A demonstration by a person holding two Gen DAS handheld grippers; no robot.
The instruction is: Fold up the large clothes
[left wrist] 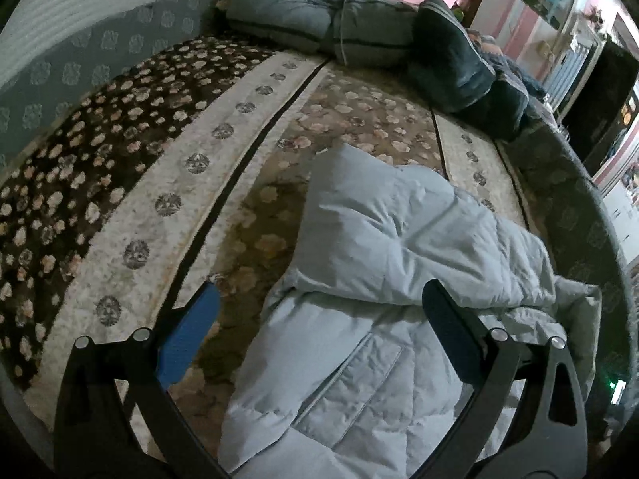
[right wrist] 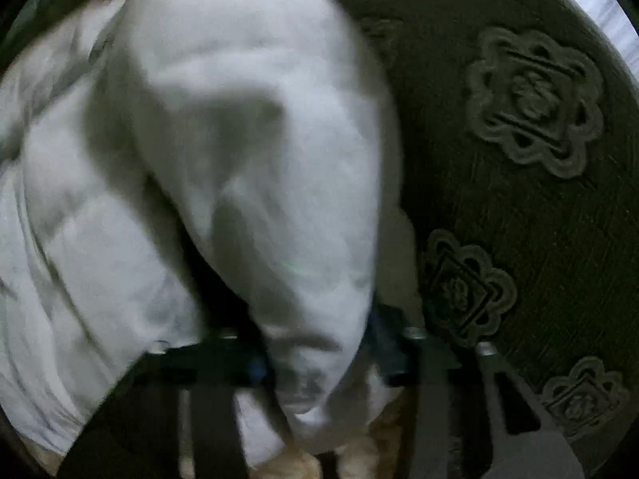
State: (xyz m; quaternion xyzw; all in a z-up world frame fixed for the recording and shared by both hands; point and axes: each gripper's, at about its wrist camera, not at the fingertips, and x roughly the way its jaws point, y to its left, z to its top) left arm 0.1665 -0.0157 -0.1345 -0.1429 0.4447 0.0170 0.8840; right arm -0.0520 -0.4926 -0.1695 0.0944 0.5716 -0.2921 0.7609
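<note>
- My left gripper (left wrist: 319,315) hangs wide open, holding nothing, over the pale quilted coat (left wrist: 383,279) at lower centre of the left view.
- My right gripper (right wrist: 315,359) is pinched narrow on a puffy fold of the coat (right wrist: 247,159), low in its blurred frame.
- Risk: that pinch looks shallow on slippery, thick padding, so I think a quick lift could pull the fold free.
- Risk: with only one side held, the coat may drag and bunch across the floral blanket (left wrist: 167,183) rather than fold cleanly.
- Risk: the right view is smeared and nearly filled with cloth, so I could misjudge which edge I have.
- Count: one coat, two grippers, one blanket, one grey bedding pile (left wrist: 319,16) at upper centre, one dark cushion (left wrist: 455,60) at upper right.
</note>
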